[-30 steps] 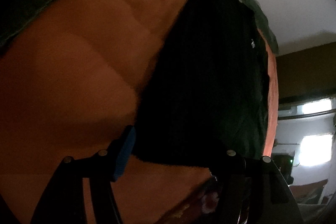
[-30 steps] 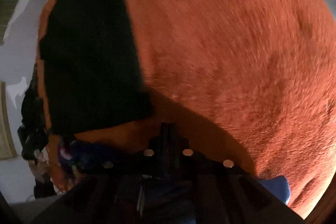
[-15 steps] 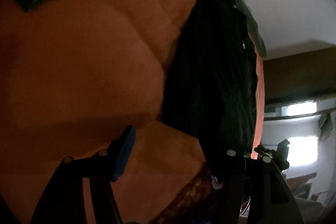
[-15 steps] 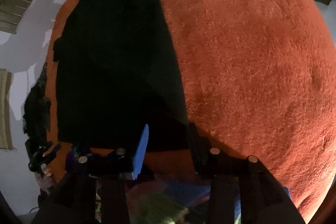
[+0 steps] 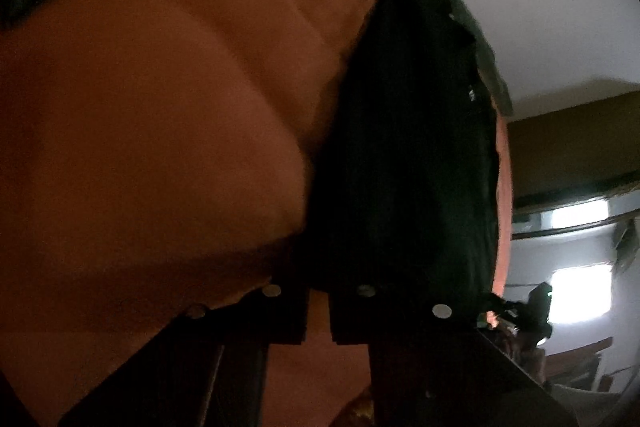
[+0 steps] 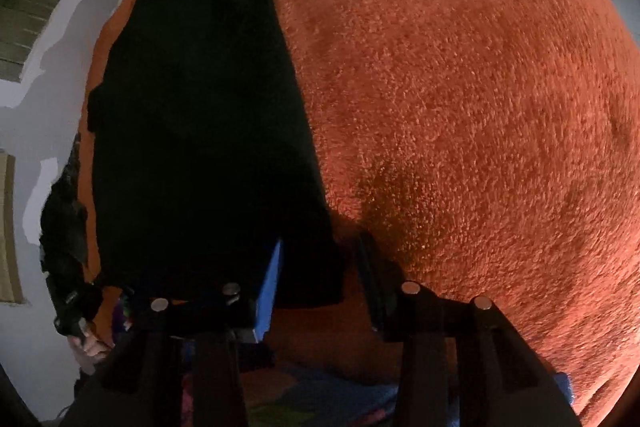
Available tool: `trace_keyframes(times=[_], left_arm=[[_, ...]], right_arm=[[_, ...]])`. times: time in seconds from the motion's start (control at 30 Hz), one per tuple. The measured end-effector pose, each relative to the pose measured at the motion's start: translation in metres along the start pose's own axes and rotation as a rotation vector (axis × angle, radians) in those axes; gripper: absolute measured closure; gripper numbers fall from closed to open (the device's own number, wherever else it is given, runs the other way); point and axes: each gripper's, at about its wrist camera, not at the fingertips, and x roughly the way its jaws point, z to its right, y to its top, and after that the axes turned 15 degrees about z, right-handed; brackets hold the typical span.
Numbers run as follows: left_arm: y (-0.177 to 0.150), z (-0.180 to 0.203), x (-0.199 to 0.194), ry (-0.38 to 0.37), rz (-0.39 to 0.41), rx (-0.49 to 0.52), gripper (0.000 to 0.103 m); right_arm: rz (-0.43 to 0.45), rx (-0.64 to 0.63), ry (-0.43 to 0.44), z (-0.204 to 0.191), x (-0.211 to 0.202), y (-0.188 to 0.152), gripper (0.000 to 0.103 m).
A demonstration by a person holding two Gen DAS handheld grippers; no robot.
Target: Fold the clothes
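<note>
Garment [image 6: 200, 131] hem between right fingers [image 6: 269, 287]

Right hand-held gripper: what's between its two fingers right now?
In the right wrist view, the near corner of the black garment lies between the open fingers of the right hand-held gripper, with orange blanket under it. The pads are not pressing on it.

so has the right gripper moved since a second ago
Yes. The right gripper slid left off the orange blanket to straddle the black garment's near corner, jaws having just opened.
</note>
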Motion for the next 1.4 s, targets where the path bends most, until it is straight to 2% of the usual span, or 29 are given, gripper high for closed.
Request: trace_keyframes(times=[0.13, 0.2, 0.23, 0.3, 0.33, 0.37, 0.43, 0.5, 0.57, 0.67, 0.73, 0.77, 0.8, 0.83, 0.87, 0.9, 0.97, 1.03, 1.13, 1.17, 1.2, 1.23, 1.27, 1.3, 1.33, 1.37, 1.4], left_arm=[[-0.001, 0.001, -0.013, 0.011, 0.037, -0.006, 0.097], [0.002, 0.004, -0.026, 0.008, 0.091, -0.047, 0.097], [0.005, 0.009, -0.032, 0.026, 0.109, -0.031, 0.097], [0.008, 0.019, -0.037, 0.104, 0.114, 0.058, 0.097], [0.009, 0.027, -0.029, 0.178, 0.085, 0.134, 0.097], [0.008, 0.029, -0.021, 0.232, 0.064, 0.162, 0.097], [0.004, 0.028, -0.006, 0.275, 0.027, 0.167, 0.097], [0.001, 0.028, -0.002, 0.280, 0.038, 0.172, 0.096], [0.000, 0.027, -0.003, 0.263, 0.049, 0.163, 0.094], [0.005, 0.019, -0.003, 0.198, 0.044, 0.088, 0.078], [0.007, 0.017, -0.001, 0.186, 0.047, 0.065, 0.079], [0.008, 0.017, 0.000, 0.184, 0.051, 0.069, 0.089], [0.007, 0.019, 0.002, 0.186, 0.056, 0.090, 0.097], [0.005, 0.020, 0.001, 0.192, 0.063, 0.099, 0.097], [0.004, 0.021, 0.001, 0.200, 0.071, 0.102, 0.097], [0.003, 0.022, -0.002, 0.203, 0.081, 0.094, 0.097], [0.001, 0.022, -0.010, 0.204, 0.104, 0.068, 0.097], [-0.003, 0.025, -0.003, 0.236, 0.092, 0.112, 0.097], [-0.002, 0.040, 0.015, 0.312, 0.006, 0.282, 0.094], [0.001, 0.049, 0.016, 0.322, -0.030, 0.332, 0.089], [0.005, 0.056, 0.015, 0.323, -0.061, 0.369, 0.077], [0.013, 0.066, 0.009, 0.319, -0.084, 0.416, 0.069], [0.019, 0.073, 0.003, 0.319, -0.090, 0.451, 0.052], [0.027, 0.080, -0.003, 0.322, -0.087, 0.485, 0.041], [0.038, 0.088, -0.009, 0.322, -0.085, 0.517, 0.039], [0.050, 0.096, -0.015, 0.320, -0.083, 0.548, 0.039], [0.064, 0.100, -0.017, 0.316, -0.074, 0.563, 0.038]], right_arm=[[0.007, 0.019, 0.004, -0.003, 0.004, -0.002, 0.066], [0.009, 0.019, 0.000, -0.003, 0.004, -0.004, 0.066], [0.009, 0.019, -0.002, -0.003, 0.004, -0.005, 0.066], [0.007, 0.011, -0.008, -0.003, 0.007, -0.004, 0.066], [0.005, 0.010, -0.011, -0.004, 0.009, -0.005, 0.066], [0.002, 0.011, -0.014, -0.004, 0.010, -0.005, 0.066], [-0.003, 0.014, -0.019, -0.007, 0.014, -0.005, 0.066], [-0.017, 0.006, -0.025, -0.012, 0.017, 0.024, 0.066], [-0.032, -0.001, -0.032, -0.020, 0.021, 0.028, 0.066], [-0.053, 0.026, -0.031, -0.019, 0.020, 0.040, 0.066], [-0.056, 0.044, -0.013, -0.018, 0.021, 0.046, 0.066], [-0.061, 0.045, -0.006, -0.019, 0.024, 0.048, 0.066], [-0.063, 0.040, -0.006, -0.020, 0.026, 0.049, 0.068], [-0.062, 0.034, -0.009, -0.023, 0.029, 0.050, 0.084], [-0.059, 0.028, -0.012, -0.025, 0.031, 0.050, 0.095], [-0.050, 0.029, -0.011, -0.025, 0.030, 0.050, 0.099], [-0.023, 0.031, -0.017, -0.024, 0.020, 0.044, 0.099], [-0.012, 0.008, -0.046, -0.023, 0.010, 0.036, 0.099], [-0.131, -0.053, -0.119, -0.027, 0.029, 0.044, 0.099], [-0.179, -0.059, -0.139, -0.030, 0.033, 0.055, 0.099], [-0.223, -0.063, -0.165, -0.036, 0.034, 0.070, 0.099], [-0.259, -0.077, -0.209, -0.044, 0.035, 0.087, 0.097], [-0.288, -0.098, -0.266, -0.054, 0.034, 0.104, 0.093], [-0.317, -0.119, -0.323, -0.063, 0.033, 0.121, 0.068], [-0.351, -0.155, -0.394, -0.073, 0.033, 0.137, 0.041], [-0.380, -0.219, -0.473, -0.086, 0.034, 0.156, 0.035], [-0.385, -0.278, -0.514, -0.101, 0.037, 0.175, 0.034]])
